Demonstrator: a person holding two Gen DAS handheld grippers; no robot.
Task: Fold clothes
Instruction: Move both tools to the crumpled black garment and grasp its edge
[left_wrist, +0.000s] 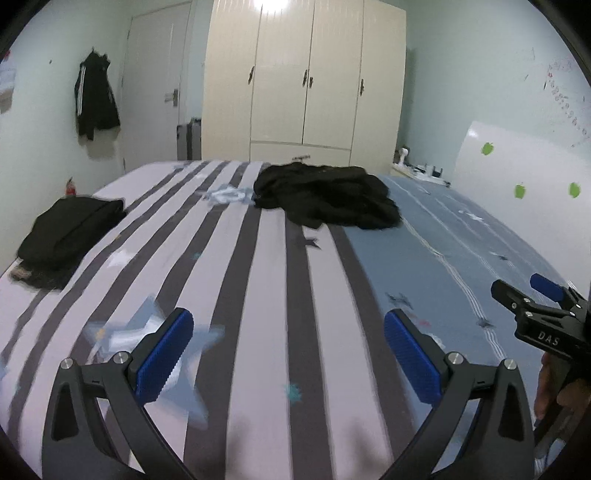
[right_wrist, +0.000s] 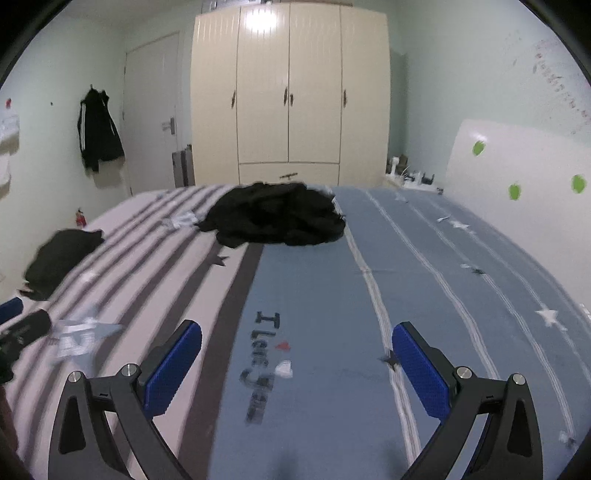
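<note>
Both of my grippers hang over the near part of the bed (left_wrist: 280, 295), and neither carries anything. The left gripper (left_wrist: 288, 354) has its jaws spread wide, blue pads facing each other above the purple-and-grey striped half of the bedspread. The right gripper (right_wrist: 297, 369) is likewise spread wide, empty, over the blue half where dark lettering is printed. In the left wrist view I also see the right gripper at the right edge, with a hand (left_wrist: 565, 398) wrapped on its grip below. The crumpled black garment (left_wrist: 325, 195) I have to fold lies in a loose heap at the far side of the bed, straddling the line where stripes meet blue, well apart from both grippers. A folded black garment (left_wrist: 70, 229) sits at the left edge of the bed on the stripes, resting on top of something darker and fuzzy that I cannot identify. Behind the bed stands a cream wardrobe (right_wrist: 290, 92) with its doors closed, and a black jacket (right_wrist: 98, 129) hangs on the left wall beside a door.
</note>
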